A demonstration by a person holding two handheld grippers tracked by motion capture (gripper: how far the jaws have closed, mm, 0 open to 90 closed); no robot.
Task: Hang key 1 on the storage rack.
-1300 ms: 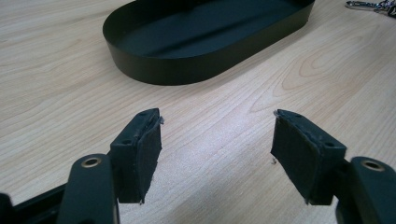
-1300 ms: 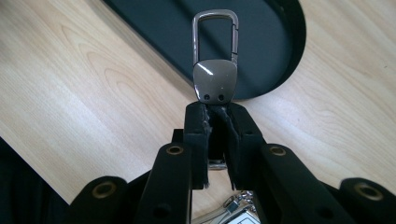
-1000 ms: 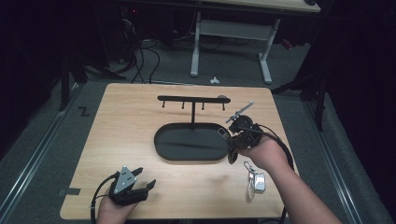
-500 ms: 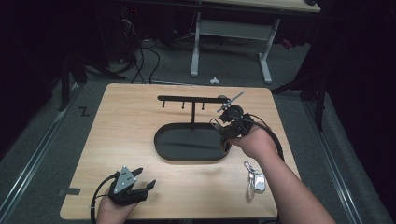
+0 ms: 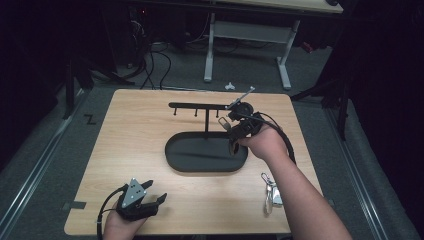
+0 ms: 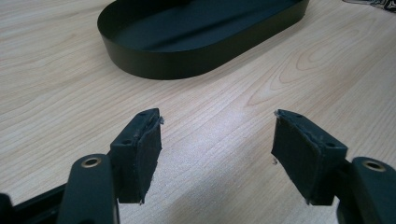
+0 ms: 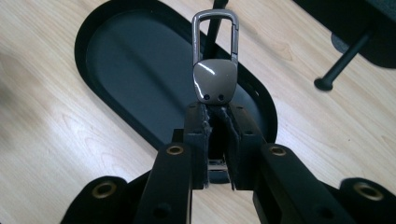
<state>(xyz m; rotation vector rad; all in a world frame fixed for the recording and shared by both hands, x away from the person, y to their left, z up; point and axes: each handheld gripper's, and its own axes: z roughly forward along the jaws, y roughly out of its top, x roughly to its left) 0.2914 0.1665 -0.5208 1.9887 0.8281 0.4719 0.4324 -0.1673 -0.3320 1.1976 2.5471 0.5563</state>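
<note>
My right gripper (image 5: 231, 123) (image 7: 215, 116) is shut on a dark metal keychain clip (image 7: 215, 74), whose loop sticks out past the pads. It hovers over the right end of the black oval tray (image 5: 172, 159) (image 7: 135, 60), close to the right end of the hook bar (image 5: 197, 105) on the upright post (image 7: 215, 18). A peg of the rack (image 7: 341, 65) shows to the right in the right gripper view. My left gripper (image 5: 154, 193) (image 6: 217, 140) rests open near the table's front left, with nothing between its pads and the tray (image 6: 201, 42) ahead.
A second keychain (image 5: 270, 193) lies on the wooden table (image 5: 125, 130) at the front right, beside the right forearm. Beyond the table stand a white desk frame (image 5: 245, 35) and cables on the floor.
The right hand has carried the clip away from me and slightly left and up, from beside the tray's right end to the right end of the hook bar. The left gripper has stayed put.
</note>
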